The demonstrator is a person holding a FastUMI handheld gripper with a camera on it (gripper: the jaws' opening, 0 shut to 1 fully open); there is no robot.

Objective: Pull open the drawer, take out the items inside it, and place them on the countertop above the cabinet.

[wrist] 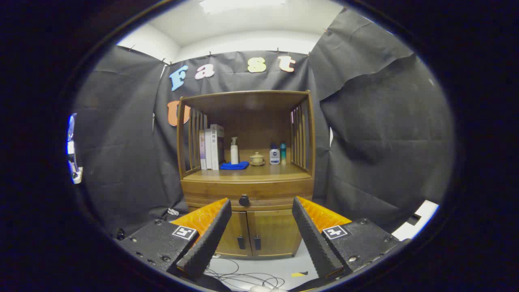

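The drawer [247, 198] sits closed under the front edge of the desk [247, 175], its dark round knob [244, 200] at mid-front, above two cabinet doors [259, 233]. On the desk stand books [211, 147] at the left rear, a pump bottle [234, 151] over a blue cloth [234, 165], a small lidded pot [257, 159] and two bottles [278, 154]. The gripper [262, 207] hangs well short of the cabinet, jaws apart and empty, the knob between them. The knob looks small; an off-centre approach could let the jaws slip off or bump the drawer front.
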